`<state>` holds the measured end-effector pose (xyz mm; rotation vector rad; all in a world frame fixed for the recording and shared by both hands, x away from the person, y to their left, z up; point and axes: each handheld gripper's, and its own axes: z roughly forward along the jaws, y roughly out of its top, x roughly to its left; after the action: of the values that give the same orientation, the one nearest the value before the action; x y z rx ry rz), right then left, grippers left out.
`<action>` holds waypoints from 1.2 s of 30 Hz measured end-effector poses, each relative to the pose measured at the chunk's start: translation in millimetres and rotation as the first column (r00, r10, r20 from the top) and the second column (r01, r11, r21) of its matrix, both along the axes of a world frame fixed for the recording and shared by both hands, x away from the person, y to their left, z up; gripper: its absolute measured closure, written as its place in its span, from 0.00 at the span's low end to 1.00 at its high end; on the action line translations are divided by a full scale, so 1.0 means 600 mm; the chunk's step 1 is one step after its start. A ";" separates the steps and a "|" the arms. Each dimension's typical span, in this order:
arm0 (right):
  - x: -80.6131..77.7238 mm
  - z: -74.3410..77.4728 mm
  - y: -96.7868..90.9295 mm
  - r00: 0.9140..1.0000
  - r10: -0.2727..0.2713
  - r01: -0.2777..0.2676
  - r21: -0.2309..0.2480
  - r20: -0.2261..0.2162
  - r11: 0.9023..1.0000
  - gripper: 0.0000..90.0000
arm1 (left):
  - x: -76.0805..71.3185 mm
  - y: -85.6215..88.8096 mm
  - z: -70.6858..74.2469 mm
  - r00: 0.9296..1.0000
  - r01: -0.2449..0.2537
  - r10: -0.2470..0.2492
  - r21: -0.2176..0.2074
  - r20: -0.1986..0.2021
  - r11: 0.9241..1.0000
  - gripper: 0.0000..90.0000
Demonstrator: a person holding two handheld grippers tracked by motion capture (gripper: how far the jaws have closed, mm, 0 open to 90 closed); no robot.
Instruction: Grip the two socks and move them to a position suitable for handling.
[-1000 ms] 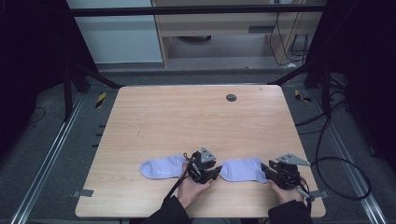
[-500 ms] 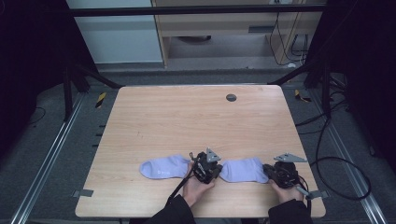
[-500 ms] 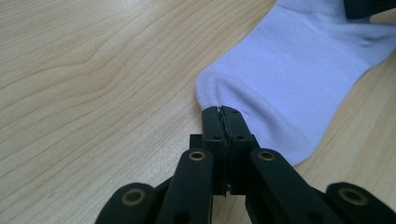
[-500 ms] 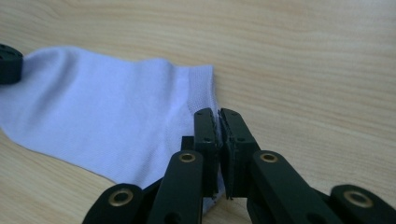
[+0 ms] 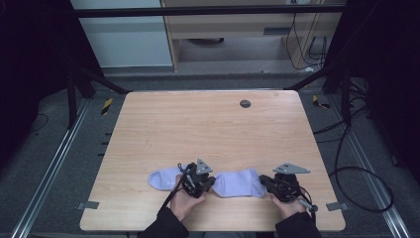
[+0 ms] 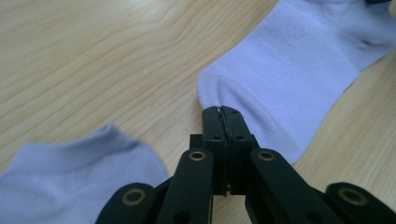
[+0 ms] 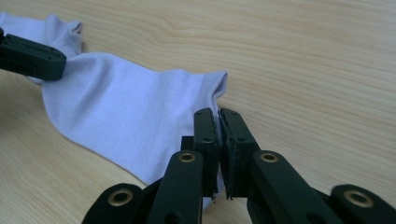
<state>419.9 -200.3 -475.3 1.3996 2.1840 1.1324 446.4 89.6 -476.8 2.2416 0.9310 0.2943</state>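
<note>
Right claw (image 7: pixel 219 116) pinching sock (image 7: pixel 126 116), fabric edge between pads.

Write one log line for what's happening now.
left gripper: shut on right sock | right gripper: shut on right sock | left sock: flat on table

No legible text, label, brand, number or sign anywhere on table or socks.

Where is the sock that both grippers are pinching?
In the high view the right sock lies near the table's front edge, stretched between the left gripper and right gripper, beside the other sock.
</note>
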 end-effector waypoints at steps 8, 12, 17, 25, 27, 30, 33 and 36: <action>0.007 -0.014 0.011 1.000 0.012 -0.013 -0.029 -0.021 1.000 0.91 | 0.001 0.010 -0.013 1.000 -0.017 0.017 0.023 -0.009 1.000 0.95; 0.007 -0.008 0.003 1.000 -0.014 0.014 -0.023 0.026 1.000 0.82 | -0.001 0.015 0.002 0.999 -0.027 0.027 0.023 0.027 0.999 0.85; 0.006 0.008 -0.004 0.996 -0.024 0.022 0.014 0.083 1.000 0.76 | 0.000 0.044 0.041 0.994 -0.069 0.070 -0.015 0.081 0.998 0.77; 0.019 0.034 0.026 0.994 -0.007 0.000 0.064 0.112 0.998 0.66 | -0.005 0.139 0.082 0.973 -0.169 0.177 -0.063 0.151 0.984 0.68; 0.021 0.038 0.037 0.993 0.005 -0.013 0.064 0.114 0.998 0.65 | -0.010 0.169 0.084 0.965 -0.198 0.207 -0.071 0.161 0.978 0.66; 0.027 0.043 0.058 0.993 0.035 -0.043 0.064 0.117 0.997 0.62 | -0.015 0.206 0.078 0.955 -0.238 0.249 -0.084 0.164 0.968 0.63; 0.031 0.045 0.078 0.992 0.056 -0.064 0.067 0.113 0.996 0.60 | -0.019 0.244 0.064 0.943 -0.282 0.294 -0.093 0.153 0.955 0.61; 0.036 0.047 0.102 0.991 0.079 -0.086 0.063 0.107 0.994 0.59 | -0.019 0.273 0.049 0.932 -0.320 0.333 -0.107 0.142 0.941 0.61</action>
<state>441.7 -139.3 -447.2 1.2575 2.1664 1.2896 434.8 253.6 -447.2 1.9503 1.2062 0.5652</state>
